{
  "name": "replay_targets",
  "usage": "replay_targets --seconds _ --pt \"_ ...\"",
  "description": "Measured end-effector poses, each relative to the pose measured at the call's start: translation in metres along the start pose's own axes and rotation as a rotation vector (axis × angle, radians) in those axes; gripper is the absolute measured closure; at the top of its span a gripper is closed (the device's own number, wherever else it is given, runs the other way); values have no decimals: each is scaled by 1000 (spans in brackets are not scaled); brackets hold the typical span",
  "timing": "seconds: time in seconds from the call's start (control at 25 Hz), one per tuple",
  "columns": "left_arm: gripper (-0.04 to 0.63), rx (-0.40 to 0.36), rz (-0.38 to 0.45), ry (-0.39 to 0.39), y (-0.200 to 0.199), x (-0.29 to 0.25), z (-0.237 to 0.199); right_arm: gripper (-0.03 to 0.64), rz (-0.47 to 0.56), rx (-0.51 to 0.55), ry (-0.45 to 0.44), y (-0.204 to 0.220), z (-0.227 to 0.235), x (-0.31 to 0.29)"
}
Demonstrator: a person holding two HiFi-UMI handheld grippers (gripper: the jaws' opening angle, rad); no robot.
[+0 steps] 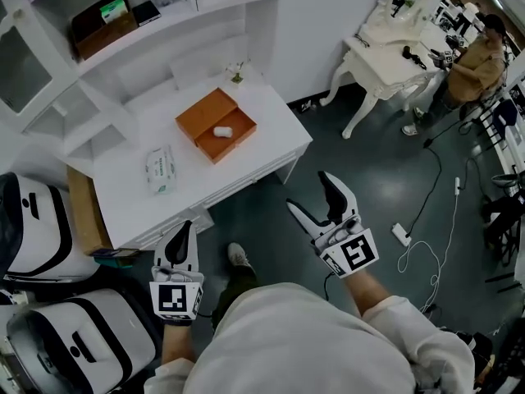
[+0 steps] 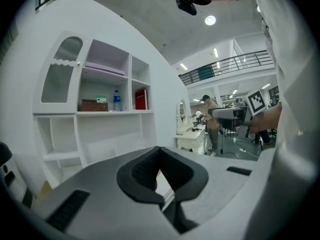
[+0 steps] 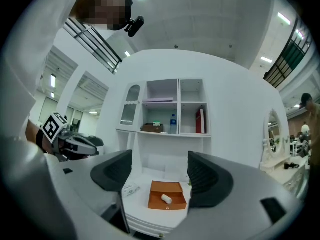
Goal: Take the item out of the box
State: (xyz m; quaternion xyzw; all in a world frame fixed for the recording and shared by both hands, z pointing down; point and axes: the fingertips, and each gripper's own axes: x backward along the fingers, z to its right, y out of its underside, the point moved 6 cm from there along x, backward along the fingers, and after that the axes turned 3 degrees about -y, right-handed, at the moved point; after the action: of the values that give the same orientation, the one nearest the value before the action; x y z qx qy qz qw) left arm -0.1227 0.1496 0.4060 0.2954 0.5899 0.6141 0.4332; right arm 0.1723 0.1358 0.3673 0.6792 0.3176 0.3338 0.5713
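Note:
An open orange box (image 1: 205, 113) lies on the white desk (image 1: 271, 113), and a small white item (image 1: 222, 130) rests in its tray. Both grippers hang over the floor in front of the desk, well short of the box. My left gripper (image 1: 182, 235) is shut with nothing in it; in the left gripper view its jaws (image 2: 160, 176) meet. My right gripper (image 1: 310, 193) is open and empty. Between its spread jaws the right gripper view (image 3: 160, 171) shows the orange box (image 3: 168, 190) with the white item (image 3: 166, 199) inside.
A tissue pack (image 1: 161, 169) lies on the desk's left part. The shelf unit (image 1: 123, 31) behind holds a brown box, a bottle and a red book. White-and-black cases (image 1: 41, 220) stand at left. A white vanity table (image 1: 385, 56), a person (image 1: 480, 60) and floor cables (image 1: 426, 245) are at right.

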Motion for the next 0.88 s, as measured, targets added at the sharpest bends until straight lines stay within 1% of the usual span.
replay_targets --seconds 0.16,0.36,0.68,0.88 --pt "591 10 0 12 -3 -25 -39 262 -16 13 8 -3 7 -50" --pt "591 23 -8 14 2 -49 -78 262 -31 25 3 4 11 -105" --pt "591 25 -36 17 5 -80 -106 264 -51 25 -18 19 29 -159" --pt "591 22 -41 -13 3 -103 -119 267 -91 19 -58 44 44 -194"
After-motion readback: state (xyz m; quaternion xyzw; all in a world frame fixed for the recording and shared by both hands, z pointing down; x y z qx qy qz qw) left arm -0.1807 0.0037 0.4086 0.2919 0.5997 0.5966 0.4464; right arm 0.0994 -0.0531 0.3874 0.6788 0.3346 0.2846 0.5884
